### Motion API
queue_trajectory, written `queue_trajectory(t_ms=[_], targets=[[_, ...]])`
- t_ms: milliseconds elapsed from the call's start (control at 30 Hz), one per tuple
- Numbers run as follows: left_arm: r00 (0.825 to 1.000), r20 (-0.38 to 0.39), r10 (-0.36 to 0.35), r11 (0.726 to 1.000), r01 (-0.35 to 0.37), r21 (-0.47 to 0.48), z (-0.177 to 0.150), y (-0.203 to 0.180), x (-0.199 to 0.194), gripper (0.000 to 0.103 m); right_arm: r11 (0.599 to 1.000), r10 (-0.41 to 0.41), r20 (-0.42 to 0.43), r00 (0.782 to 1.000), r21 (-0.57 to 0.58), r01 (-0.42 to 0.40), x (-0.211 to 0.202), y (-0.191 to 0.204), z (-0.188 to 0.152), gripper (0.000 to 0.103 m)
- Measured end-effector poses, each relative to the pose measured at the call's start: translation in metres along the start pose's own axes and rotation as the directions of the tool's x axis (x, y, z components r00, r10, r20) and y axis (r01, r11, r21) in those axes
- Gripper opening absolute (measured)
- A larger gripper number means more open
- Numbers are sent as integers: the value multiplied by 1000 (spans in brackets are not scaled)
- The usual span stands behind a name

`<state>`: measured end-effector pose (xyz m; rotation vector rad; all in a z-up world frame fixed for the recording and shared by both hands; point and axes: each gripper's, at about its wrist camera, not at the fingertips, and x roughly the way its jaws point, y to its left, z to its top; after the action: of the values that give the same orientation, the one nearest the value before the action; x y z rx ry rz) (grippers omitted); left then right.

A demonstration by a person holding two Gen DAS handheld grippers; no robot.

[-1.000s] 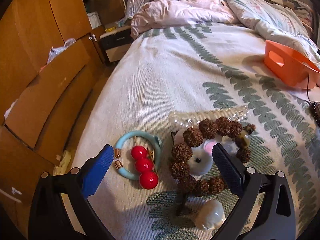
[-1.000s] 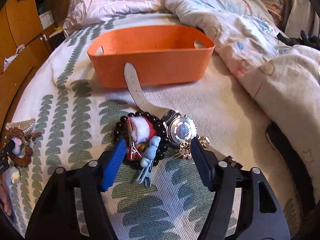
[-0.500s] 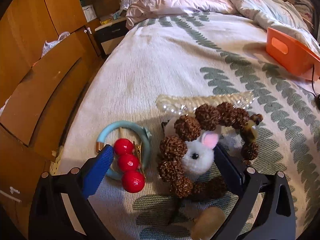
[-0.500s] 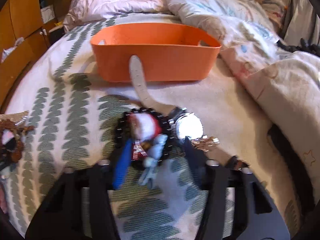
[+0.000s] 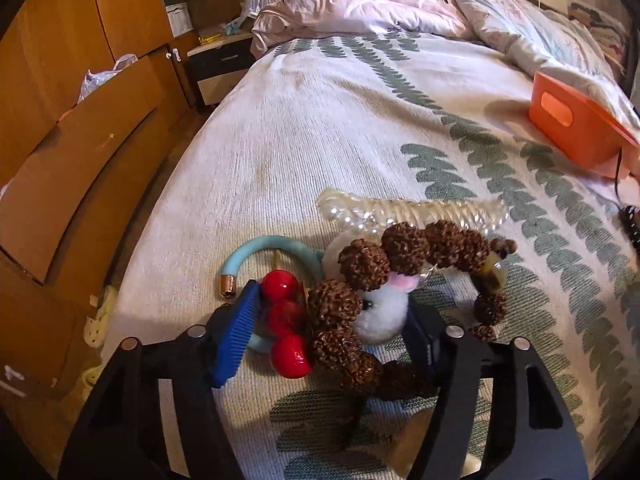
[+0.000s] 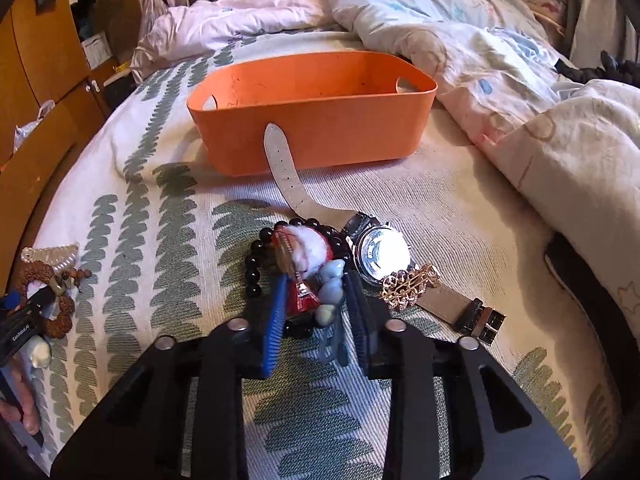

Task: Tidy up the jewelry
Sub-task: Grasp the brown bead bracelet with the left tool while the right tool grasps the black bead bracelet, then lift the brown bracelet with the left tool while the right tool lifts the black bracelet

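Nearest in the left wrist view, the left gripper (image 5: 332, 332) is closing its jaws around a cluster of jewelry lying on the bedspread (image 5: 320, 128). Its blue left pad (image 5: 236, 340) is touching the red bead clip (image 5: 286, 320); the right finger is sitting against the white pompom clip (image 5: 382, 316), partly hidden by it. Between the jaws, the brown seed-bead bracelet (image 5: 360, 268) is arching over the pompom, and the turquoise bangle (image 5: 256, 248) is curving behind the red beads. Just beyond, a clear claw hair clip (image 5: 416, 210) is lying across the cloth. Far right, the orange basket (image 5: 568, 128) is standing well apart from this cluster.

In the right wrist view, the right gripper (image 6: 316, 312) is narrowing its jaws on a second pile: both pads are pressing the red-and-white clip (image 6: 304, 256) and the pale blue clip (image 6: 332, 284), which are resting inside the black bead bracelet (image 6: 256, 268). Just beside it, the wristwatch (image 6: 382, 250) is lying face up, with a gold chain (image 6: 408, 284) on its lower strap. Its upper strap is reaching toward the basket's (image 6: 312, 136) front wall; whether it touches cannot be told. Behind the basket, a crumpled quilt (image 6: 460, 40) is covering the bed.
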<state>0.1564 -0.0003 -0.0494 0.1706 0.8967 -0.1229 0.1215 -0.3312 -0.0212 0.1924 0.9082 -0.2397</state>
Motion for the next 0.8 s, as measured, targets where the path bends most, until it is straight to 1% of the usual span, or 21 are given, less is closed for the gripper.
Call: queue_trajectory(t_ms=[100,133,200,233,367,533,667,733,800], targets=[[1000,25,-14,1000,14,2,2,3,-8,56,1000,14,17,1000,15,-14,-9,-3,2,24],[999,31,-22,1000,22,3,2,4,-11,51,1000,17,25,1000,21,-17,-13,-5,2,24],[998,43,-55,998,55,-3,4,6,-17,40,999,26,33,999,31,-27,-17,-7,4,24],[996,48,-77,997,78,-4,6,7,-21,26,999,29,37,999,38,-30,-19,-9,4,24],[992,49,-117,993,118,-10,8,10,-27,26,997,48,45,998,56,-50,-25,-13,3,23],[985,46,-167,985,168,-30,11,17,-34,25,995,73,83,994,61,-78,-43,-15,4,23],[977,80,-200,979,202,-25,14,21,-49,25,993,91,117,989,65,-99,-59,-19,7,23],[972,97,-214,976,217,-27,16,23,-55,25,992,96,131,987,70,-106,-66,-22,9,21],[967,110,-231,972,235,-27,17,25,-60,25,990,109,147,983,75,-121,-72,-25,9,15]])
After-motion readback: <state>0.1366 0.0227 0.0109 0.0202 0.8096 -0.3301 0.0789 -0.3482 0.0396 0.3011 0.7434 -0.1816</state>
